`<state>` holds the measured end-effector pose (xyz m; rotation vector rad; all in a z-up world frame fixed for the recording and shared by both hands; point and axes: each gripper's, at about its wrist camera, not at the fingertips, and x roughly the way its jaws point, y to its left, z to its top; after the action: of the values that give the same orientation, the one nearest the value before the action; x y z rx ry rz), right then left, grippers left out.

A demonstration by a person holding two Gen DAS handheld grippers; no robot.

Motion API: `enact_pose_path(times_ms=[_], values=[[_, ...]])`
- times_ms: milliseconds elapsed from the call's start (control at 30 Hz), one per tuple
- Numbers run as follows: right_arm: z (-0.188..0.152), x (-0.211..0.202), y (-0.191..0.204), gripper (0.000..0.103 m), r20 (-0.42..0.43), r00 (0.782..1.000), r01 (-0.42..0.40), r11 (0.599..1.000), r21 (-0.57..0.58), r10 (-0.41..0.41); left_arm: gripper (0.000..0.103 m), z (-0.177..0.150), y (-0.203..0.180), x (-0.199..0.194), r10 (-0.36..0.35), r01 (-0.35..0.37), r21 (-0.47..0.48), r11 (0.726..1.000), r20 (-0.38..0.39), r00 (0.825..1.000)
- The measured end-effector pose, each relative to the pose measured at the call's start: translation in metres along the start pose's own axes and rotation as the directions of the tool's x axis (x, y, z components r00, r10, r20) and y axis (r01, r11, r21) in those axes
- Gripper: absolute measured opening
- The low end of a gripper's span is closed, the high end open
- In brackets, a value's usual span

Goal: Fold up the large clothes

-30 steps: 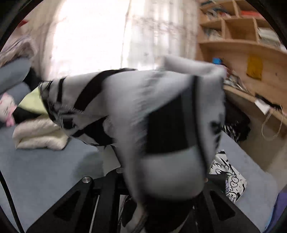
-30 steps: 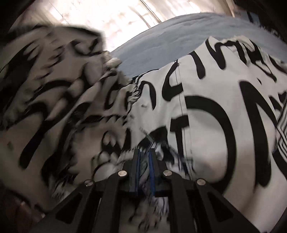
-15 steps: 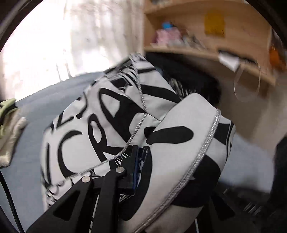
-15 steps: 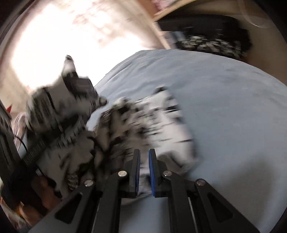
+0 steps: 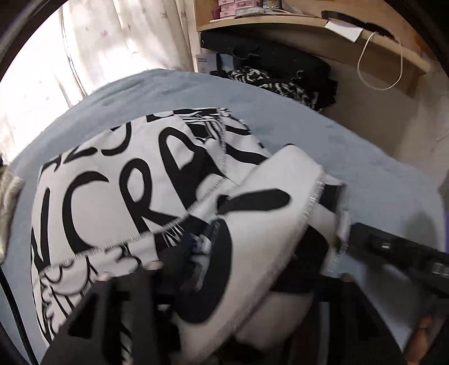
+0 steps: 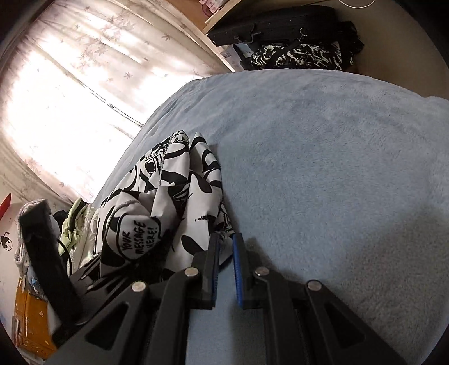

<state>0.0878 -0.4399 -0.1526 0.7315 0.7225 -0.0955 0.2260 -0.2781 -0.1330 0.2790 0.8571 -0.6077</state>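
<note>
A large white garment [image 5: 118, 196] printed with big black letters lies half spread on the blue-grey bed [image 5: 350, 157]. One fold of it is draped over my left gripper [image 5: 252, 247]. Its jaws are opening: the left finger [image 5: 193, 252] is blurred and has swung outward, while the other finger is hidden under the fold. In the right wrist view the garment [image 6: 174, 196] is bunched to the left. My right gripper [image 6: 224, 250] is shut on a corner of its edge, low over the bed [image 6: 322, 168]. The left gripper's black body [image 6: 42, 247] shows at far left.
A curtained window [image 6: 56, 92] lies beyond the bed. Wooden shelves [image 5: 294, 22] stand at the back, with a black case [image 6: 269, 22] and a black-and-white clothes heap [image 6: 297, 56] under them. Pale green clothes [image 6: 75, 221] lie at the left. Bare bedding stretches right of the garment.
Both grippers swung the lifted garment across and down onto the bed, where it now lies partly spread. The left finger has moved outward, so the left jaws stand wider. The right jaws stay shut.
</note>
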Motion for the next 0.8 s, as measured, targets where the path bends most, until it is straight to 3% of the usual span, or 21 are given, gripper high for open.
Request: enact_pose_path(times_ms=[33,67,133,200,267,367,467,533,633,800], values=[[-0.002,-0.001,0.000,0.010,-0.002,1.000,0.000,1.000,0.002,0.000,0.085,0.000,0.001,-0.005,-0.030,0.030,-0.018,0.999,-0.007,1.000],[-0.003,-0.003,0.001,0.010,-0.005,1.000,0.000,1.000,0.005,0.000,0.089,0.000,0.000,-0.012,-0.050,0.050,-0.035,0.998,-0.010,0.999],[-0.002,-0.007,0.002,0.011,-0.005,1.000,0.004,1.000,0.011,-0.004,0.089,-0.003,0.002,-0.026,-0.095,0.094,-0.070,0.993,-0.001,0.996],[0.000,-0.014,0.005,0.025,0.004,1.000,0.006,1.000,0.011,-0.006,0.089,-0.010,0.008,-0.047,-0.105,0.107,-0.109,0.988,0.028,0.994],[0.002,-0.020,0.008,0.031,0.014,1.000,0.000,1.000,0.006,0.000,0.089,-0.011,0.020,-0.066,-0.098,0.108,-0.159,0.981,0.068,0.993],[0.012,-0.028,0.021,0.031,0.026,0.999,-0.026,0.999,-0.026,0.027,0.089,-0.014,0.052,-0.097,-0.033,0.065,-0.260,0.964,0.125,0.992],[0.023,-0.031,0.035,0.031,0.022,0.997,-0.074,0.996,-0.043,0.075,0.089,-0.018,0.086,-0.111,0.052,-0.008,-0.333,0.943,0.122,0.991],[0.033,-0.025,0.047,0.032,-0.014,0.993,-0.119,0.992,-0.046,0.119,0.089,-0.025,0.107,-0.114,0.104,-0.061,-0.368,0.928,0.099,0.990],[0.048,0.000,0.060,0.047,-0.139,0.974,-0.183,0.983,-0.030,0.177,0.089,-0.042,0.134,-0.110,0.144,-0.107,-0.428,0.898,0.055,0.988],[0.058,0.043,0.060,0.049,-0.303,0.947,-0.110,0.994,-0.003,0.104,0.088,-0.059,0.152,-0.093,0.135,-0.124,-0.449,0.885,-0.006,0.991]])
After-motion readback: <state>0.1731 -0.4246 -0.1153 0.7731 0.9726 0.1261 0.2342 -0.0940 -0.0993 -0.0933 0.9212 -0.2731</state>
